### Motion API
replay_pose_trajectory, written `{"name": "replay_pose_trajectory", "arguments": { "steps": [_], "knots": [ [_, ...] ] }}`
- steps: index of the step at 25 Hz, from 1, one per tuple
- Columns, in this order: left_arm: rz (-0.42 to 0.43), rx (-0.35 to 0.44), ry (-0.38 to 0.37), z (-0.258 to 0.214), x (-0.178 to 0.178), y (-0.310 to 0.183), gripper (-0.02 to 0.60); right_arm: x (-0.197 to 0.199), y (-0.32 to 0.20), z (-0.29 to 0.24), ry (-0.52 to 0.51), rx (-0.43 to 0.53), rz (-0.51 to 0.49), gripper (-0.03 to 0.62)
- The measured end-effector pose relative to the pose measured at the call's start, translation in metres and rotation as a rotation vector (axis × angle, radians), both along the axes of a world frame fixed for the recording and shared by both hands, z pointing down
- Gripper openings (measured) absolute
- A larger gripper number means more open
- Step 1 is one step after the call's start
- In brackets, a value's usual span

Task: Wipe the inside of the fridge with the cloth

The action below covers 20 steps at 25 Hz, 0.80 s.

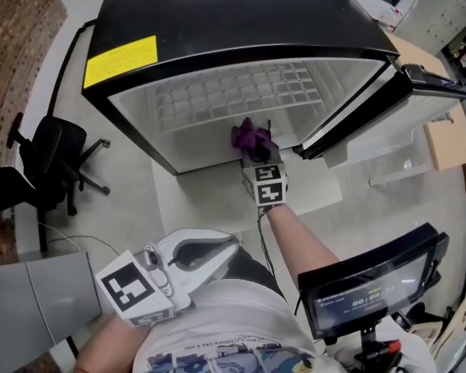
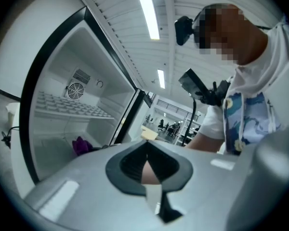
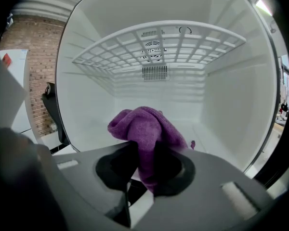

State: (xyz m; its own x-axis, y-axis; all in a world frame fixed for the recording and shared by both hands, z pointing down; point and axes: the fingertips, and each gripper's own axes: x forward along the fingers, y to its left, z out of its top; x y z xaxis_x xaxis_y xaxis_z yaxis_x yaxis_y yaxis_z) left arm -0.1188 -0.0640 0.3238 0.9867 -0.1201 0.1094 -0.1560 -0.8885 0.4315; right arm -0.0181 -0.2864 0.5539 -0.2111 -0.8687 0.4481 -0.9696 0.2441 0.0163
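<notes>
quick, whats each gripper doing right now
Left gripper: closed, empty.
Right gripper: closed on the cloth.

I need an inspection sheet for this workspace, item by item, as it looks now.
Surface: fridge floor is white and bare.
Job's things: fridge with door open; wire shelf in place; purple cloth bunched at the fridge opening.
Clutter: nothing seen inside the fridge.
Claws: right claw shut on the purple cloth; left claw shut, empty, held near the body.
Cables: thin cable on the room floor, at left.
Surroundings: office chair; screen.
</notes>
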Motion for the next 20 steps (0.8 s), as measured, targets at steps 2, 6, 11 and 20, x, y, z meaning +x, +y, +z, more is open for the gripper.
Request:
{"name": "replay_pose_trajectory", "arguments": {
  "steps": [2, 6, 11, 20],
  "knots": [
    [-0.018, -0.005, -0.012, 0.004, -0.009, 0.000, 0.006, -0.013, -0.001, 0.000, -0.004, -0.001, -0.018, 0.078],
    [-0.051, 0.008, -0.003, 0.003, -0.026, -0.001, 0.006, -0.039, 0.000, -0.001, -0.013, -0.005, -0.048, 0.078],
    [-0.081, -0.009, 0.008, 0.001, -0.043, 0.000, 0.006, -0.074, 0.003, 0.000, -0.024, -0.006, -0.086, 0.078],
    [-0.117, -0.009, -0.005, 0.009, -0.077, 0.011, 0.006, -0.138, 0.022, 0.008, -0.063, -0.031, -0.163, 0.078]
  ]
}}
